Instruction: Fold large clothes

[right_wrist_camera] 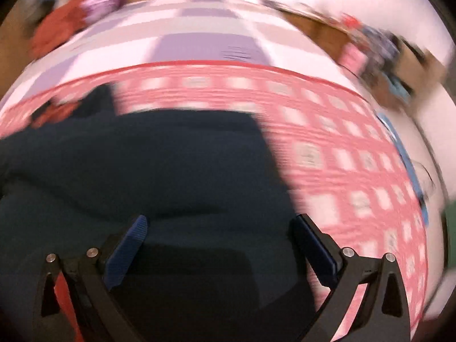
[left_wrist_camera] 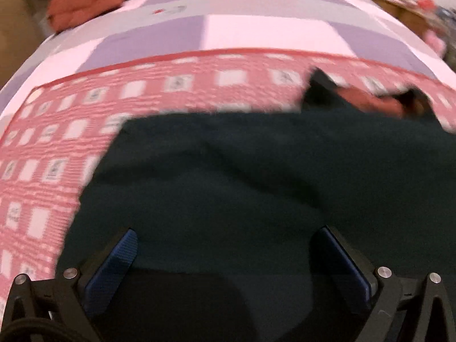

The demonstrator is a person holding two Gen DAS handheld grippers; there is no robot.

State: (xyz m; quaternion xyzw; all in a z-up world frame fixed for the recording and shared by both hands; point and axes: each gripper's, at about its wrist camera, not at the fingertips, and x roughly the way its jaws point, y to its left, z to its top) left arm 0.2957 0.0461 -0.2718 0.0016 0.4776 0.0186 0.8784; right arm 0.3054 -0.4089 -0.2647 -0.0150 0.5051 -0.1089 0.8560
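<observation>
Beneath everything lay a bed, spread with a lilac-and-pink checked sheet (left_wrist_camera: 233,28) and, over its near half, a pink gridded quilt (left_wrist_camera: 159,85) edged in red. On that quilt your dark teal garment (left_wrist_camera: 228,176) lay mostly flat, covering the near middle and reaching toward the quilt's far edge without meeting it. Its cloth showed a few shallow diagonal ridges, so it was spread but not smoothed.

Your left gripper (left_wrist_camera: 228,245) hung just above the garment's near portion, close to its left border, with its blue pads (left_wrist_camera: 116,262) spread wide and nothing between them. Your right gripper (right_wrist_camera: 219,236) sat over the near part as well, close to the garment's right border where the quilt showed beside it; it too was released and empty. Both views were smeared, so whether either tip touched the cloth could not be told.

You appeared to be at the start of a fold: garment laid out, neither edge taken. The next move would have called for lowering each gripper onto a near corner or hem, pinching one layer cleanly, then carrying both together toward the far edge.

Beyond the garment, a rust-red bundle (left_wrist_camera: 85,0) sat at the sheet's far left corner, and blurred clutter (right_wrist_camera: 379,48) lined the far right edge.
</observation>
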